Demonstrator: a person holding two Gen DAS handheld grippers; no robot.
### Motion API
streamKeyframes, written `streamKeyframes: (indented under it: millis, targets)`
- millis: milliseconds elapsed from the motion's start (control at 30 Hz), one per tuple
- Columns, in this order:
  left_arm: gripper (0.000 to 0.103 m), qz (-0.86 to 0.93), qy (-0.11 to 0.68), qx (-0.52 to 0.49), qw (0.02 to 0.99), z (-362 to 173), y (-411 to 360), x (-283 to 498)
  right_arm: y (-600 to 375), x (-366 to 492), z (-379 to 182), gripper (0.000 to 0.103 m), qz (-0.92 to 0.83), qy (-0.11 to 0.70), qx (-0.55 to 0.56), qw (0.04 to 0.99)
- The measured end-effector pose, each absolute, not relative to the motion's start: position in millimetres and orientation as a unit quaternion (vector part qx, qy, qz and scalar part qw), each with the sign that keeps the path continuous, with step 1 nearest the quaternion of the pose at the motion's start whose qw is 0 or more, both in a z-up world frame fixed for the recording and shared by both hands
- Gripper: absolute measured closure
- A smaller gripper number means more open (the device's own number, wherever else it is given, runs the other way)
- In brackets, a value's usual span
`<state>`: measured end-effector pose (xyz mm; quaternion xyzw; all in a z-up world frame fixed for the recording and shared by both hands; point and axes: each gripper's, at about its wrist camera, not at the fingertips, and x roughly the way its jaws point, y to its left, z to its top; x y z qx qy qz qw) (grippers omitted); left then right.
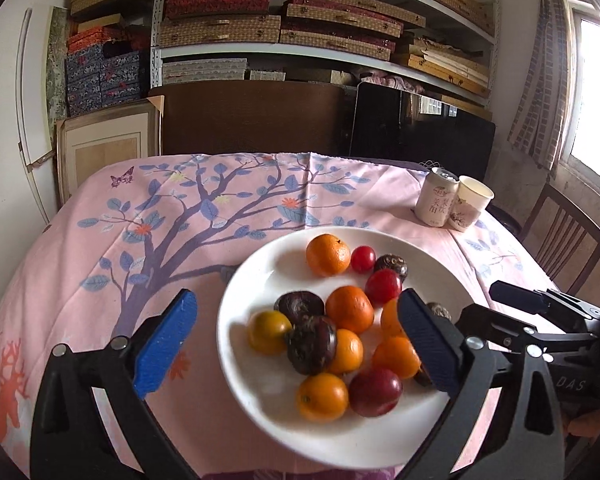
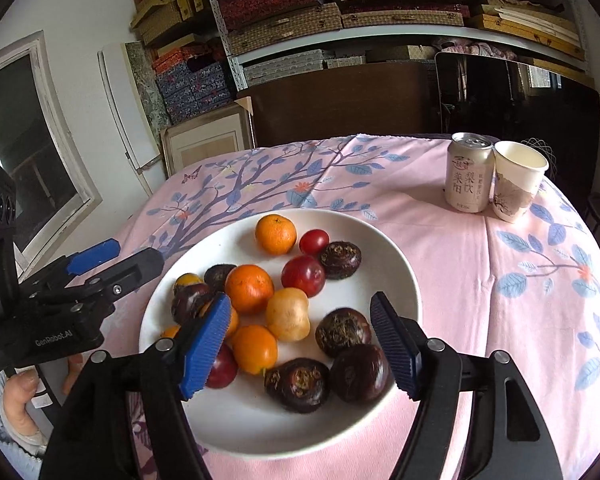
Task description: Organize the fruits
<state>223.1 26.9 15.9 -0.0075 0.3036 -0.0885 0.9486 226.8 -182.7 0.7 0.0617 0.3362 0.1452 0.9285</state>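
Note:
A white plate point(image 1: 260, 264) point(image 2: 384, 248) on the pink tablecloth holds mixed fruit: several small oranges point(image 1: 327, 254) point(image 2: 275, 234), red cherry tomatoes point(image 1: 363, 258) point(image 2: 303, 275), a yellow tomato point(image 2: 287, 314) and several dark water chestnuts point(image 1: 311, 345) point(image 2: 342, 332). My left gripper point(image 1: 296, 344) is open and empty, hovering over the plate's near left part. My right gripper point(image 2: 300, 344) is open and empty above the plate's near side. The right gripper also shows at the right of the left wrist view point(image 1: 516, 300), and the left gripper at the left of the right wrist view point(image 2: 112, 260).
A drink can point(image 1: 435, 199) point(image 2: 469, 172) and a paper cup point(image 1: 470, 203) point(image 2: 516, 174) stand together at the table's far right. Pink tablecloth point(image 1: 120, 248) point(image 2: 500, 280) covers the table. A wooden chair point(image 1: 560, 240) stands at the right; shelves of boxes are behind.

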Motion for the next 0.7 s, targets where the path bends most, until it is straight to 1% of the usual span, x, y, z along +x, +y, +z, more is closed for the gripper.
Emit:
streamKeyframes:
  millis: [100,200,400,500,567,633,700]
  targets:
    - [0.005,-0.072,0.292,0.009,0.954,14,23,196,-190,202,-9,0.025,0.131,0.329,0.056,0.934]
    - [0.005,-0.055,0.281,0.031,0.958,11,15,171,-193,177,-17,0.02,0.121,0.324,0.044,0.937]
    - [0.005,-0.054,0.286,0.033,0.956,-3,7,134,-202,140,-18,0.015,0.122,0.304,0.055,0.943]
    - [0.005,-0.048,0.286,0.032,0.956,-7,7,124,-206,128,-21,0.013,0.124,0.302,0.068,0.943]
    - [0.005,-0.044,0.285,0.034,0.957,-9,7,121,-208,124,-23,0.01,0.123,0.304,0.072,0.942]
    - [0.005,-0.037,0.283,0.038,0.958,-10,7,119,-207,121,-24,0.005,0.121,0.305,0.07,0.942]
    - [0.005,-0.03,0.282,0.043,0.958,-9,7,120,-204,120,-24,0.004,0.111,0.304,0.061,0.944]
